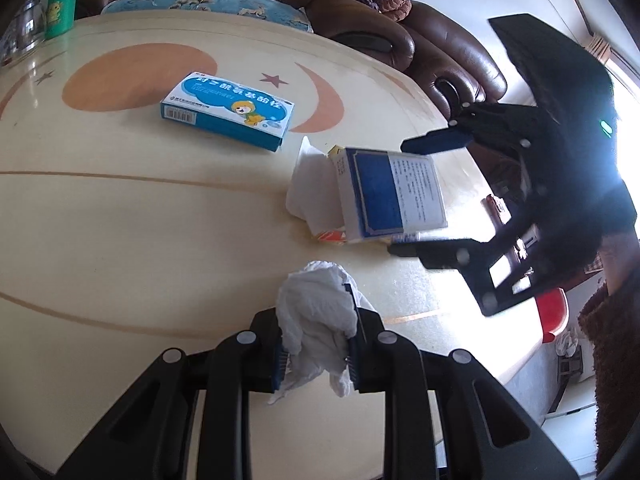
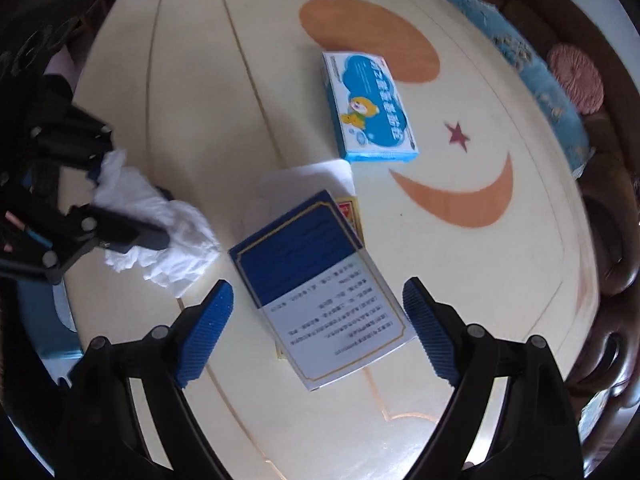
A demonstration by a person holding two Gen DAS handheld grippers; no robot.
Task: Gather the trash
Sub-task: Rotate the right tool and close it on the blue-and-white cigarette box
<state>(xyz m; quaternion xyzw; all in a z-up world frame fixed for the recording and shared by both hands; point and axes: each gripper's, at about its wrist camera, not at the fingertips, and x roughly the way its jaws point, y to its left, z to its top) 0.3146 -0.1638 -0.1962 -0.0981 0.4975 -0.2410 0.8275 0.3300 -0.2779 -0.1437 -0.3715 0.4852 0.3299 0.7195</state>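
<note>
My left gripper is shut on a crumpled white tissue, held just above the cream table; the tissue also shows in the right wrist view. My right gripper is open, its blue pads on either side of a dark blue and white box, not touching it. In the left wrist view that box lies between the right gripper's fingers. It rests on a flat white paper and a yellow-red packet. A light blue medicine box lies farther back.
A green bottle and a glass item stand at the table's far left corner. A brown leather sofa with pink cushions and a blue cloth borders the table. A red stool stands beyond the table's right edge.
</note>
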